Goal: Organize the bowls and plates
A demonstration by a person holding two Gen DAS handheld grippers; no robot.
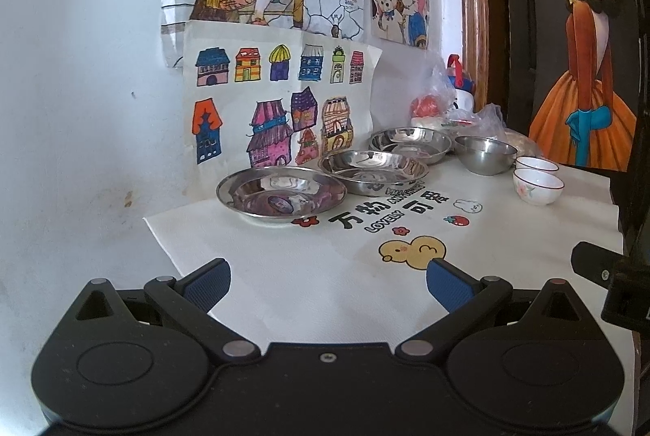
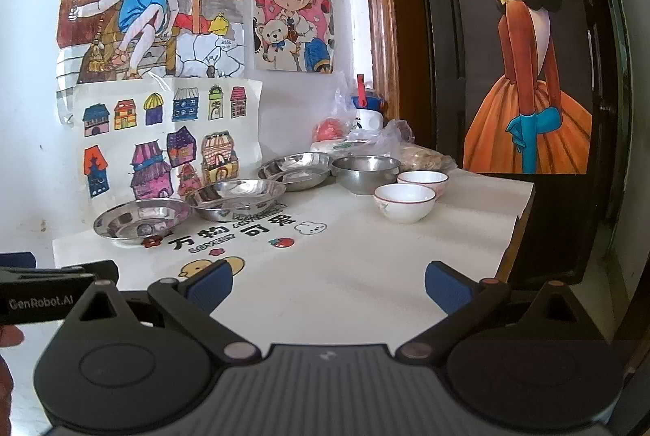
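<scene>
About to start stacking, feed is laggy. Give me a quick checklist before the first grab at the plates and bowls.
1. Left gripper empty, jaws apart: ok.
2. Right gripper empty, jaws apart: ok.
3. Three steel plates all upright on the cloth, near plate, middle plate, far plate: ok.
4. Plates free of each other: cannot tell; rims of neighbours overlap in both views.
5. Steel bowl and two white bowls, near and far, empty: ok for the white ones; the steel bowl's bottom is hidden.
6. Clear path to the dishes: ok; only bare cloth lies between the jaws and the plates.
</scene>
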